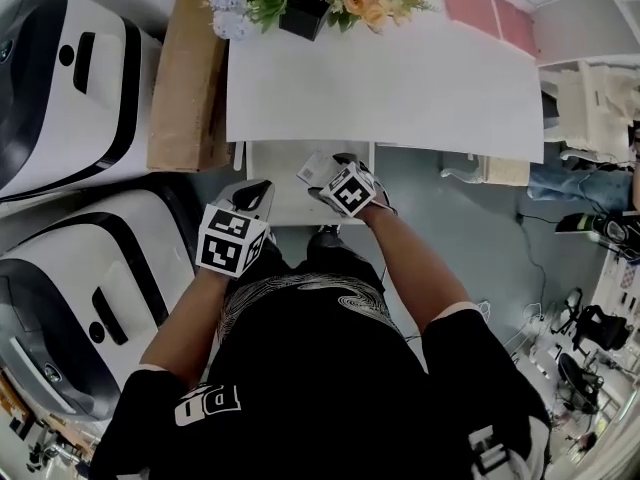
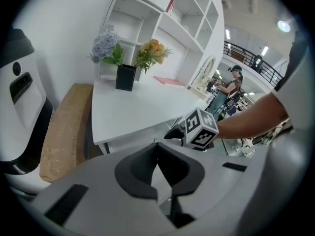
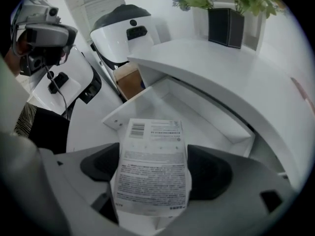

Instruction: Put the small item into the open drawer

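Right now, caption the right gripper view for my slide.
Right gripper holds a printed white packet over the open drawer beneath the desk.

White desk (image 1: 400,88): 1 black square vase (image 1: 303,8) of flowers stands at the far edge of the top, and 2 flat pink pads (image 1: 490,10) lie at the far right corner. Drawer (image 1: 280,183) under the near edge stands open. Cardboard box (image 1: 185,78) on the floor (image 1: 470,228), against the desk's left side.

No legible txt on packet (image 3: 152,166)
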Tool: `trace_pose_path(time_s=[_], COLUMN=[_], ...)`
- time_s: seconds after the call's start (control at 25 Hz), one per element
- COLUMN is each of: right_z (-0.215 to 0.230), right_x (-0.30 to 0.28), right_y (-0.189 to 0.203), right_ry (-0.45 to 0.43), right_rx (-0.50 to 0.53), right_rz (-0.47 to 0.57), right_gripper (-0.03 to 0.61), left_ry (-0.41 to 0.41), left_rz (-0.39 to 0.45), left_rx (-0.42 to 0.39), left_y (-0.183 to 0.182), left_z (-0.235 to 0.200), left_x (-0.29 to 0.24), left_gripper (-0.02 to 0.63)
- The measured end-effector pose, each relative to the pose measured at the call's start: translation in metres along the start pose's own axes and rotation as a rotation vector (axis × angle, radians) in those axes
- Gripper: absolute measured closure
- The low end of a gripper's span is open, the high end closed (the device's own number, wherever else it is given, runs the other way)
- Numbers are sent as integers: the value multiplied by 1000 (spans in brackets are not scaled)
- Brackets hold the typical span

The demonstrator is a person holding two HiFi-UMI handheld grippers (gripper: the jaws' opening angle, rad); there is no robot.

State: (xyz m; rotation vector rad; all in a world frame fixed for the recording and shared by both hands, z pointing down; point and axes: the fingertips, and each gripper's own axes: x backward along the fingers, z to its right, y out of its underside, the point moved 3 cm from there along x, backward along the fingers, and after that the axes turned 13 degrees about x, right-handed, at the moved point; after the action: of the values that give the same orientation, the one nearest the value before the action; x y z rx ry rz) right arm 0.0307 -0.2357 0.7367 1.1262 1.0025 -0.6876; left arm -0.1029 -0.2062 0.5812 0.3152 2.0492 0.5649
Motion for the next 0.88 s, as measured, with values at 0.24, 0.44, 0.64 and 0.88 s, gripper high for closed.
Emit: trace_pose_path(time_s=[0.24,0.44,0.64,0.88], right_z=[4,11,13,18], right_x=[-34,-64,-89,-109], right_y=[7,8,11,14], right_ry=[-18,-6,9,30], right_rx=[89,169,256,308], right_rz=[-99,-137,-160,-165], right_gripper=[150,150,150,150], left_ry=[-18,-35,-37,-36], left_rz=[-13,-18,-18,-17], left_rx=[38,62,90,108], left_y=[9,12,15,18], left_z=[-10,-18,-19,-20], left_x=[-3,-5,-6,-7], left_gripper=[600,600,600,600])
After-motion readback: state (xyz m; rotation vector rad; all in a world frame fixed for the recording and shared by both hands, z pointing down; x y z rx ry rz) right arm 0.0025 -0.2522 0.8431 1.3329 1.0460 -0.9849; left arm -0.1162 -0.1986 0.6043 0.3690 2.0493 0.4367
